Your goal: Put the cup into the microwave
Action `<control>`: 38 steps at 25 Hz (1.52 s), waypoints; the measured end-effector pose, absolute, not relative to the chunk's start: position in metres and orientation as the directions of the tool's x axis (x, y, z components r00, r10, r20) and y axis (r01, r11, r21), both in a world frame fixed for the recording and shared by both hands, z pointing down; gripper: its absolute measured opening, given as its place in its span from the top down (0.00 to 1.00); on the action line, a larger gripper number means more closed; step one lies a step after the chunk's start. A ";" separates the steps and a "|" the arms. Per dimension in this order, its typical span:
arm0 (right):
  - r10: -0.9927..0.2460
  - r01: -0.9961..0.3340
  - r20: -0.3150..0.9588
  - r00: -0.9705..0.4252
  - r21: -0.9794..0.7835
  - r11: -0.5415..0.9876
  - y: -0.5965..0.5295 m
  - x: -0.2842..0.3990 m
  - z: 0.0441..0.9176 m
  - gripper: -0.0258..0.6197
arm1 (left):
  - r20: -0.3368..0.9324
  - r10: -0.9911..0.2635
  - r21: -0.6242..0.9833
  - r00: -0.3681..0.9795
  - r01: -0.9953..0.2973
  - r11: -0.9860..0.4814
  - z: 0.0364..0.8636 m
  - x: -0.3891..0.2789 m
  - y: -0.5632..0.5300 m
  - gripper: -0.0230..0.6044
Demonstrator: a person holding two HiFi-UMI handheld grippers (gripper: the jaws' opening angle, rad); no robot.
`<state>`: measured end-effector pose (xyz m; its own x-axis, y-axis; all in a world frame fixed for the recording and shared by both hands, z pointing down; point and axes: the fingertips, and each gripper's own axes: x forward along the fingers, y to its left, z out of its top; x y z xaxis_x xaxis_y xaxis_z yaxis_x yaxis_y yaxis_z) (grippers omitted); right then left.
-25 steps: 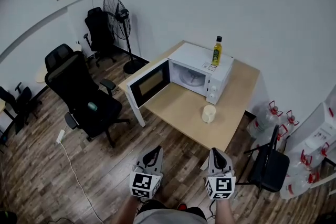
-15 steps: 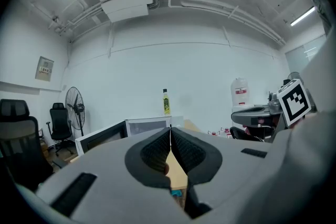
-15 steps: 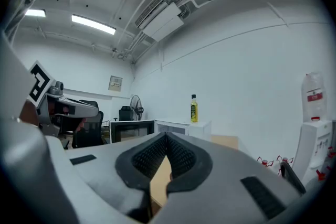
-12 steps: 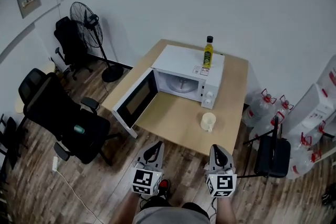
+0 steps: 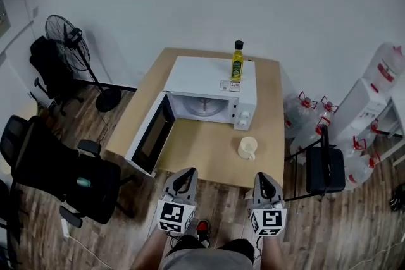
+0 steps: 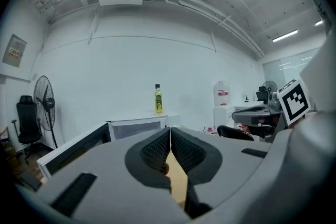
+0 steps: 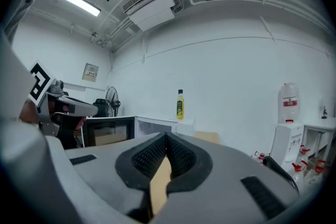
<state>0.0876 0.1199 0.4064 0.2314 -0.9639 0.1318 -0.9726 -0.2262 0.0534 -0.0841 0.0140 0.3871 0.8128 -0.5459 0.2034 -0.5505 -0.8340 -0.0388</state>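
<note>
A cream cup (image 5: 247,148) stands on the wooden table (image 5: 209,158), in front of the right end of the white microwave (image 5: 212,80). The microwave door (image 5: 149,140) hangs open to the left and the cavity shows a turntable. A yellow oil bottle (image 5: 236,62) stands on top of the microwave. My left gripper (image 5: 184,180) and right gripper (image 5: 263,181) hover side by side just short of the table's near edge. Both are shut with nothing in them. Neither gripper view shows the cup; the shut jaws of my left gripper (image 6: 170,131) and my right gripper (image 7: 166,136) point towards the microwave (image 6: 137,125).
A black chair (image 5: 324,169) stands at the table's right side, with several water jugs (image 5: 304,118) and a white dispenser (image 5: 362,104) behind it. Left of the table are black office chairs (image 5: 60,174) and a standing fan (image 5: 68,40).
The view has swung round so the table now lies straight ahead rather than up and to the right. Both grippers have moved along with it, still shut and side by side.
</note>
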 end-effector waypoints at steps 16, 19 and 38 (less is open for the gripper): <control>-0.916 -0.946 0.236 0.323 0.048 -0.321 0.088 0.129 0.465 0.93 | 0.294 -0.439 0.011 0.849 -0.462 -0.887 0.449 -0.032 -0.042 0.92; -0.915 -0.953 0.267 0.302 0.043 -0.301 0.072 0.142 0.486 0.93 | 0.325 -0.444 0.027 0.835 -0.478 -0.878 0.469 -0.020 -0.054 0.92; -0.866 -0.982 0.480 0.140 -0.047 -0.185 0.023 0.186 0.622 0.74 | 0.485 -0.433 0.072 0.760 -0.528 -0.846 0.570 0.025 -0.093 0.92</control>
<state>0.1859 0.0225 0.6217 0.1404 -0.8658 0.4803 -0.9815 -0.1853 -0.0471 0.0254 -0.0927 0.5701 0.7598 -0.4326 0.4853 -0.5280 -0.8461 0.0725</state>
